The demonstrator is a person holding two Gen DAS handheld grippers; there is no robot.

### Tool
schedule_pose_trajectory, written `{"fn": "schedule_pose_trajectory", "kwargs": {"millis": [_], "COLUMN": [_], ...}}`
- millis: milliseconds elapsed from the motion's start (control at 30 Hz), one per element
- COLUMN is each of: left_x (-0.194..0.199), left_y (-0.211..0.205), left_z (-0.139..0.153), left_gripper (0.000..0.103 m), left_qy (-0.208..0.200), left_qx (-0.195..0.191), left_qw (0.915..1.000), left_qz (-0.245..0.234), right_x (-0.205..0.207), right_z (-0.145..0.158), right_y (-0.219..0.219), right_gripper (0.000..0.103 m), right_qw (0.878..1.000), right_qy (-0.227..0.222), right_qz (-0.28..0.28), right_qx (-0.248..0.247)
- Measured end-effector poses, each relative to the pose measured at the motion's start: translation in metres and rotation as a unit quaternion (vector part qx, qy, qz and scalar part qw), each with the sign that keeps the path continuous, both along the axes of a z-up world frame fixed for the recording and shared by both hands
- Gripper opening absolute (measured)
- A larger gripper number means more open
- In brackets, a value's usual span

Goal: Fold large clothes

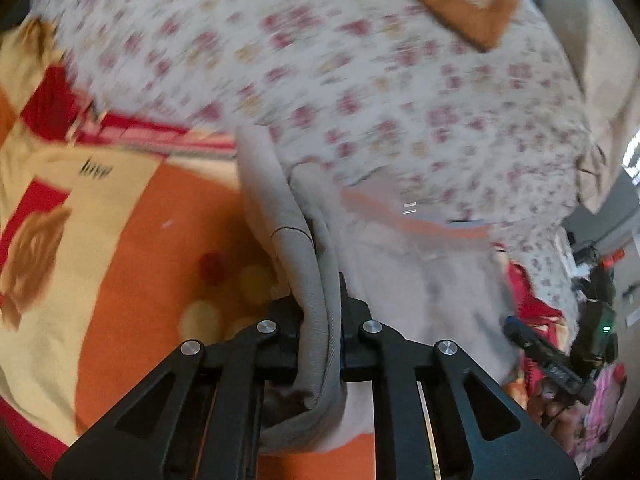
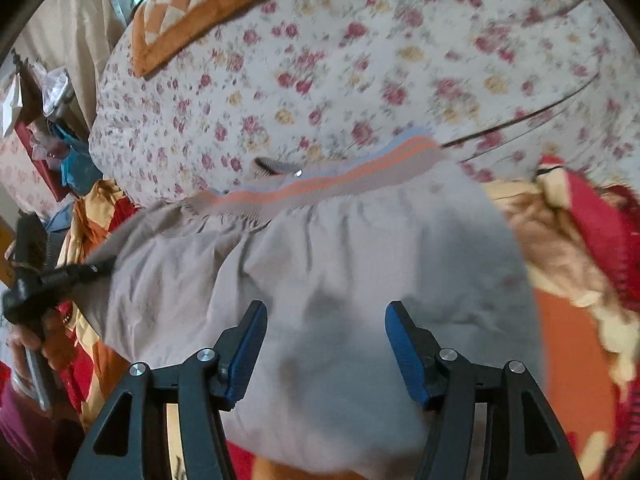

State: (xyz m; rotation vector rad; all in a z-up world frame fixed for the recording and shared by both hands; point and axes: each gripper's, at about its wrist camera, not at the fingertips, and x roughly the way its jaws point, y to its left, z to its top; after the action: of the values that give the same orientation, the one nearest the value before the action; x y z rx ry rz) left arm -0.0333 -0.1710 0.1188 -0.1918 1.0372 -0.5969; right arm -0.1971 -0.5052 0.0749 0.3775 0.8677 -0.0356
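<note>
Left gripper pinches grey garment edge, right gripper spread above it; fold starting, right needs a hold next.

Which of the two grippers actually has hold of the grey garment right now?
The left gripper: its jaws are pinched shut on a folded edge of the grey garment. The right gripper stands open above the cloth, blue pads apart.
</note>
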Motion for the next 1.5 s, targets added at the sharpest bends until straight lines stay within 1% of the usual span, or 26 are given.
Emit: {"fn": "schedule_pose_trajectory", "kwargs": {"millis": [67,200,267,367,433,500,600,667,733,800,867,900,933,1000,1067,1133,1167,1200,1233,1300,1400,1467,1500], "left_x": [-0.011,-0.032,-0.046,-0.066,-0.078,-0.089,-0.101,-0.105,-0.110,-0.114,-0.122,-0.128,-0.133,-0.142,-0.143,-0.141,-0.138,-0.134,-0.131,-0.125,-0.117,-0.108,-0.103], "left_y": [-0.024,-0.074,-0.111,-0.160,-0.192,-0.224,-0.265,-0.282,-0.288,-0.290,-0.290,-0.293,-0.295,-0.305,-0.307,-0.298,-0.290,-0.282,-0.271,-0.249,-0.217,-0.200,-0.191], "left_z": [0.022,0.050,0.060,0.062,0.057,0.042,0.001,-0.021,-0.034,-0.037,-0.028,-0.023,-0.017,-0.004,0.005,0.015,0.020,0.024,0.027,0.032,0.030,0.021,0.014], "left_gripper": [0.009,0.008,0.008,0.006,0.005,0.004,0.003,0.003,0.003,0.003,0.003,0.000,0.000,0.000,0.000,0.000,0.000,0.000,0.001,0.002,0.005,0.014,0.023], "left_qy": [-0.017,-0.033,-0.038,-0.039,-0.042,-0.033,-0.007,0.004,0.012,0.025,0.013,0.007,0.001,-0.027,-0.028,-0.029,-0.026,-0.022,-0.019,-0.028,-0.049,-0.057,-0.052], "left_qx": [-0.010,-0.020,-0.019,-0.015,-0.003,0.008,0.038,0.059,0.064,0.055,0.041,0.034,0.024,0.030,0.024,0.019,0.017,0.016,0.017,0.029,0.063,0.091,0.099], "left_qw": [0.9996,0.9975,0.9955,0.9922,0.9899,0.9878,0.9853,0.9842,0.9829,0.9820,0.9791,0.9773,0.9750,0.9722,0.9719,0.9717,0.9726,0.9736,0.9745,0.9768,0.9775,0.9790,0.9807], "left_qz": [-0.020,-0.058,-0.085,-0.117,-0.135,-0.152,-0.166,-0.167,-0.172,-0.179,-0.199,-0.209,-0.221,-0.231,-0.232,-0.234,-0.230,-0.227,-0.223,-0.210,-0.195,-0.173,-0.160], "right_x": [-0.013,-0.041,-0.053,-0.071,-0.082,-0.091,-0.101,-0.104,-0.107,-0.111,-0.111,-0.110,-0.110,-0.111,-0.114,-0.116,-0.117,-0.117,-0.116,-0.114,-0.105,-0.098,-0.094], "right_z": [0.005,0.015,0.018,0.020,0.017,0.013,0.004,-0.001,0.000,0.004,0.007,0.008,0.008,0.006,0.005,0.006,0.008,0.010,0.014,0.020,0.022,0.018,0.015], "right_y": [-0.011,-0.037,-0.048,-0.066,-0.080,-0.094,-0.113,-0.123,-0.128,-0.130,-0.131,-0.132,-0.132,-0.132,-0.133,-0.132,-0.131,-0.129,-0.125,-0.117,-0.099,-0.090,-0.086], "right_gripper": [0.059,0.060,0.060,0.060,0.061,0.061,0.061,0.061,0.061,0.061,0.062,0.062,0.062,0.062,0.062,0.062,0.064,0.068,0.069,0.070,0.070,0.070,0.070], "right_qw": [1.000,0.999,0.998,0.996,0.993,0.989,0.983,0.980,0.978,0.977,0.977,0.977,0.976,0.973,0.972,0.972,0.974,0.975,0.976,0.976,0.977,0.976,0.974], "right_qy": [-0.008,-0.020,-0.025,-0.035,-0.041,-0.048,-0.056,-0.050,-0.054,-0.067,-0.074,-0.074,-0.074,-0.076,-0.078,-0.079,-0.083,-0.087,-0.096,-0.110,-0.113,-0.105,-0.101], "right_qz": [-0.011,-0.039,-0.051,-0.076,-0.098,-0.116,-0.144,-0.158,-0.162,-0.160,-0.162,-0.163,-0.164,-0.167,-0.168,-0.167,-0.159,-0.149,-0.134,-0.113,-0.076,-0.063,-0.058], "right_qx": [0.003,0.016,0.019,0.036,0.054,0.071,0.100,0.107,0.117,0.123,0.119,0.120,0.123,0.138,0.148,0.143,0.142,0.143,0.145,0.148,0.164,0.181,0.195]}}
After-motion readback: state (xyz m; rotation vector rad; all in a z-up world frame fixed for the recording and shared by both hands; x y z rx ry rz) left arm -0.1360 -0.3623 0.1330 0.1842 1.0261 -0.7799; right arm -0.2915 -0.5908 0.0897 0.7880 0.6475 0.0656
